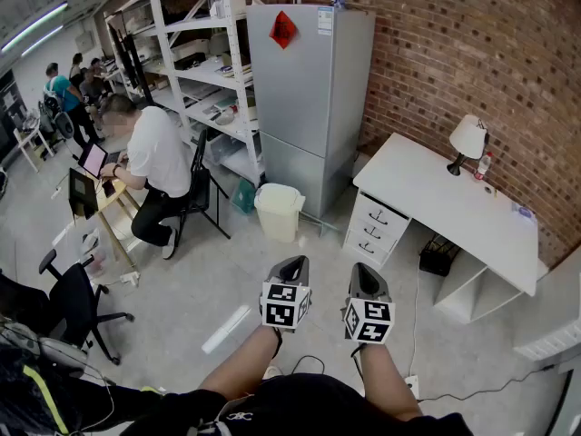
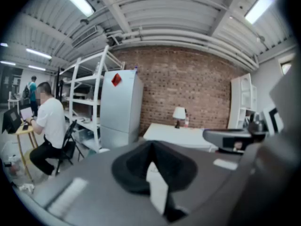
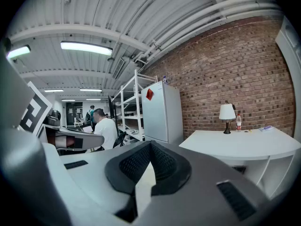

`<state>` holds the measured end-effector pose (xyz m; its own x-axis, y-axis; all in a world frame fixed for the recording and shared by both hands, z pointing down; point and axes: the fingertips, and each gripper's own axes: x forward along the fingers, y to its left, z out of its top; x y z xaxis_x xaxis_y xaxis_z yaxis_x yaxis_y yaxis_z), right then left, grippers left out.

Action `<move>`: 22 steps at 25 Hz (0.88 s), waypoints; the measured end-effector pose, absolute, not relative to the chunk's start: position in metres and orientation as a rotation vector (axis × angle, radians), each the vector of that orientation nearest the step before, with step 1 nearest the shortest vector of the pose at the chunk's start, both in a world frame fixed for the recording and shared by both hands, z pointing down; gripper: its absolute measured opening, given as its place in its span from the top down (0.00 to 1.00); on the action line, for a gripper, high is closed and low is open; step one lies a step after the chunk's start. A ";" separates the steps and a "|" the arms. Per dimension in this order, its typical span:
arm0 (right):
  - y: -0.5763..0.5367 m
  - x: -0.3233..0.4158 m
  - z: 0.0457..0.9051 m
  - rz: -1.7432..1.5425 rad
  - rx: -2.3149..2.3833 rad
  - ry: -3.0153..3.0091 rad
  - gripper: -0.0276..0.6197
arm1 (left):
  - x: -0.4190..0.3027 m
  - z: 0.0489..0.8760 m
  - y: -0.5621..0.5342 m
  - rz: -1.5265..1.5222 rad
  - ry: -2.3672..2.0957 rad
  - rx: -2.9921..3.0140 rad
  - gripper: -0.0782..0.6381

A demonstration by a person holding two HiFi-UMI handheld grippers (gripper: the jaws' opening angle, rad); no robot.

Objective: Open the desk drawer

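Note:
The white desk (image 1: 454, 203) stands against the brick wall at the right. Its stack of three drawers (image 1: 374, 227), all closed, faces me at its left end. A lamp (image 1: 467, 142) sits on top. My left gripper (image 1: 294, 265) and right gripper (image 1: 364, 272) are held side by side in front of my body, well short of the drawers. Both are shut with nothing between the jaws. In the left gripper view my left gripper (image 2: 150, 147) points toward the desk (image 2: 174, 134). The right gripper (image 3: 150, 147) has the desk (image 3: 240, 146) at its right. Both gripper bodies hide the drawers.
A grey fridge (image 1: 309, 89) and a white bin (image 1: 277, 210) stand left of the desk. White shelving (image 1: 204, 71) runs behind a seated person (image 1: 154, 166). An office chair (image 1: 68, 307) is at the left. A black box (image 1: 438, 254) and cables (image 1: 472, 391) lie by the desk.

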<state>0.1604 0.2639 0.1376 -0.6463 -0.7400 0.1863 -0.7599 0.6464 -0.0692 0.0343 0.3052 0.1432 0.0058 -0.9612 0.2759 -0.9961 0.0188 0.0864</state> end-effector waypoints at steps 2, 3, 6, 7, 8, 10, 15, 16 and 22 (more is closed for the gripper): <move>0.265 0.157 0.139 0.211 1.237 -2.721 0.96 | 0.033 0.145 0.305 0.196 -2.041 2.020 0.90; 0.265 0.156 0.140 0.212 1.234 -2.723 0.96 | 0.032 0.146 0.305 0.196 -2.042 2.018 0.90; 0.266 0.154 0.142 0.229 1.244 -2.731 0.96 | 0.030 0.149 0.305 0.199 -2.039 2.014 0.90; 0.266 0.153 0.142 0.234 1.247 -2.730 0.96 | 0.028 0.149 0.306 0.200 -2.038 2.013 0.90; 0.267 0.151 0.143 0.236 1.247 -2.729 0.96 | 0.027 0.150 0.306 0.200 -2.037 2.013 0.90; 0.269 0.147 0.143 0.234 1.241 -2.725 0.96 | 0.024 0.151 0.308 0.200 -2.035 2.011 0.90; 0.272 0.140 0.146 0.221 1.232 -2.712 0.96 | 0.018 0.155 0.309 0.196 -2.022 2.009 0.90; 0.272 0.138 0.147 0.219 1.234 -2.709 0.96 | 0.016 0.156 0.310 0.195 -2.019 2.012 0.90; 0.276 0.127 0.146 0.205 1.260 -2.690 0.96 | 0.003 0.159 0.313 0.187 -2.000 2.017 0.90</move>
<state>0.1265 0.2756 0.1460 -0.6307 -0.7484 0.2053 -0.7709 0.6347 -0.0544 0.0027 0.3134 0.1588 0.0254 -0.9551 0.2953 -0.9933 0.0093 0.1156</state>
